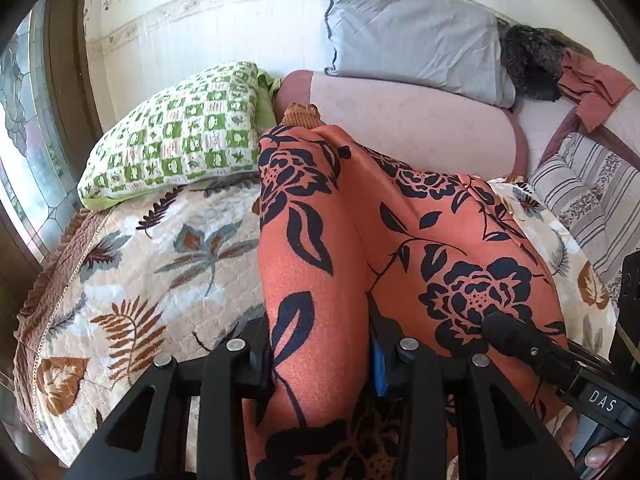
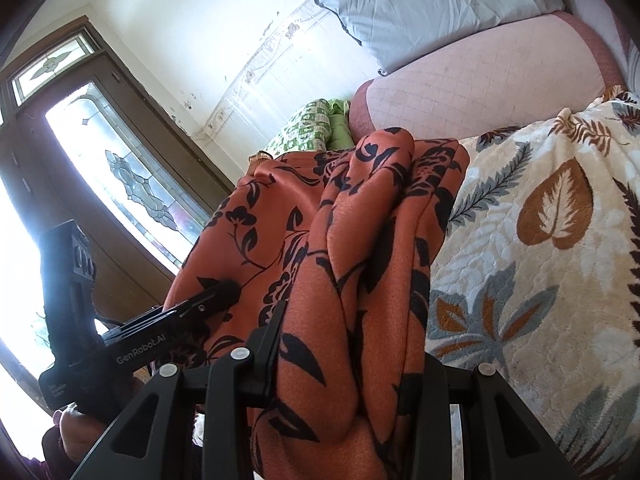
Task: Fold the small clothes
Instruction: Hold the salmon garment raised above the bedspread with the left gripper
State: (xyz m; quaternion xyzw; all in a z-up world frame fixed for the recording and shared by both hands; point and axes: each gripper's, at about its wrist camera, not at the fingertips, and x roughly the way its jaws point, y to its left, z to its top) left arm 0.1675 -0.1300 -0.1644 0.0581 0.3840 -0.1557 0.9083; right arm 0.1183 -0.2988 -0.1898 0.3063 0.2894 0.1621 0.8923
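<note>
An orange garment with a black flower print (image 1: 360,240) hangs bunched over the bed. It also shows in the right wrist view (image 2: 360,260). My left gripper (image 1: 324,344) is shut on its cloth, which fills the gap between the fingers. My right gripper (image 2: 344,360) is shut on another bunch of the same garment. The right gripper's black finger shows in the left wrist view (image 1: 516,336), pressed into the cloth at the right. The left gripper shows in the right wrist view (image 2: 216,296) at the garment's left side.
A leaf-print quilt (image 1: 140,280) covers the bed. A green checked pillow (image 1: 180,132), a grey pillow (image 1: 412,36) and a pink bolster (image 1: 420,120) lie at the head. A striped cushion (image 1: 592,200) and loose clothes (image 1: 588,84) lie at right. A glass door (image 2: 120,152) stands left.
</note>
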